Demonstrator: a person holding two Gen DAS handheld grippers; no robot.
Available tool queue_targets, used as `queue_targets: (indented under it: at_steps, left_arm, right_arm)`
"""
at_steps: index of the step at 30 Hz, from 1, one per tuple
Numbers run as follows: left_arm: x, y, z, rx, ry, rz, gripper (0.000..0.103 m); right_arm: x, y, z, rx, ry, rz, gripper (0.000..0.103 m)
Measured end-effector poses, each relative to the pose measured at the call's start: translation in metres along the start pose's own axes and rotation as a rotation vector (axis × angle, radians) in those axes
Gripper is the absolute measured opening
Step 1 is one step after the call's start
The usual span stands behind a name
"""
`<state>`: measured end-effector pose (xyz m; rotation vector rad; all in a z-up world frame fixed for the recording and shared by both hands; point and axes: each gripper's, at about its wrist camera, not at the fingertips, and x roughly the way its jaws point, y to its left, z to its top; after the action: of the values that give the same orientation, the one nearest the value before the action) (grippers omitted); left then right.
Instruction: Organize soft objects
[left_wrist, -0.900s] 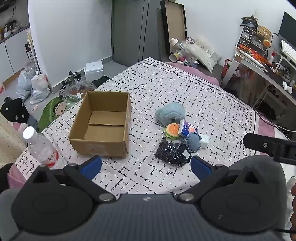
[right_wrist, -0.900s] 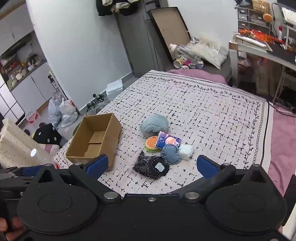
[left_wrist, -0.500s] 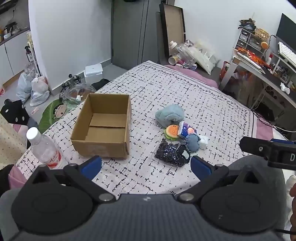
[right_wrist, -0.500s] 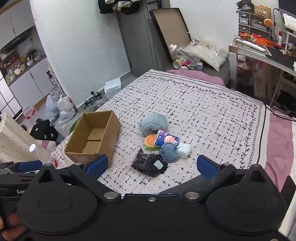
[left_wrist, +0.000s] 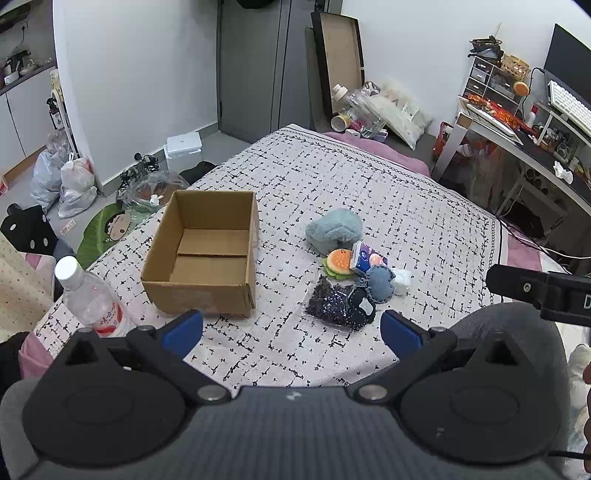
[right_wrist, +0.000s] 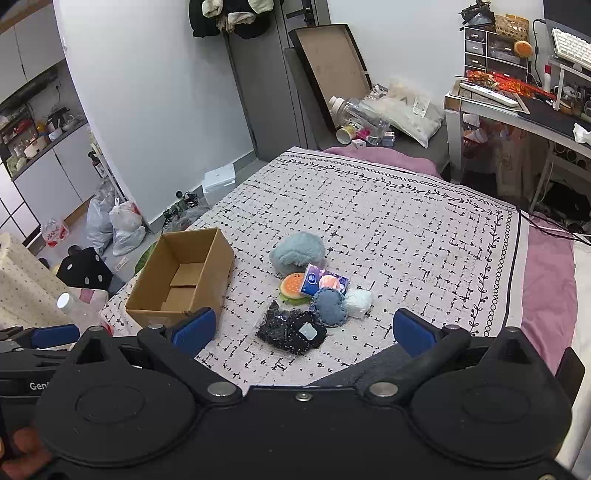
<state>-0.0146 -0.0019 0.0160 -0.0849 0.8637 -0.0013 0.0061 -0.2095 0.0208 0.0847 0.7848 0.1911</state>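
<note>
A small heap of soft objects lies mid-bed: a grey-blue plush (left_wrist: 334, 229) (right_wrist: 297, 253), a burger toy (left_wrist: 338, 261) (right_wrist: 293, 286), a tissue pack (left_wrist: 367, 258) (right_wrist: 325, 282), a denim heart (left_wrist: 380, 283) (right_wrist: 330, 306), a white puff (left_wrist: 402, 278) (right_wrist: 358, 302) and a dark bagged item (left_wrist: 341, 306) (right_wrist: 293, 330). An empty cardboard box (left_wrist: 207, 251) (right_wrist: 181, 275) stands to their left. My left gripper (left_wrist: 291, 332) and right gripper (right_wrist: 303, 328) both hover open near the bed's front edge, short of the heap, holding nothing.
A patterned blanket (left_wrist: 369, 184) covers the bed. A plastic water bottle (left_wrist: 90, 295) stands at the near left corner. Bags and clutter lie on the floor at left, a desk (right_wrist: 517, 107) at the right, bottles and a pillow beyond the far end.
Both views have drawn back and upward a little, so the box and heap sit slightly farther from the fingertips. Nothing on the bed moved; both grippers stayed open.
</note>
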Motion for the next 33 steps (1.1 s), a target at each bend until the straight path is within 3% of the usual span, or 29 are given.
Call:
queue_targets:
  at_steps: [33]
  left_arm:
    - [-0.007, -0.0046, -0.0059, 0.01, -0.02, 0.003, 0.102]
  right_arm:
    - [-0.0011, -0.0029, -0.0056, 0.01, -0.001, -0.002, 0.103]
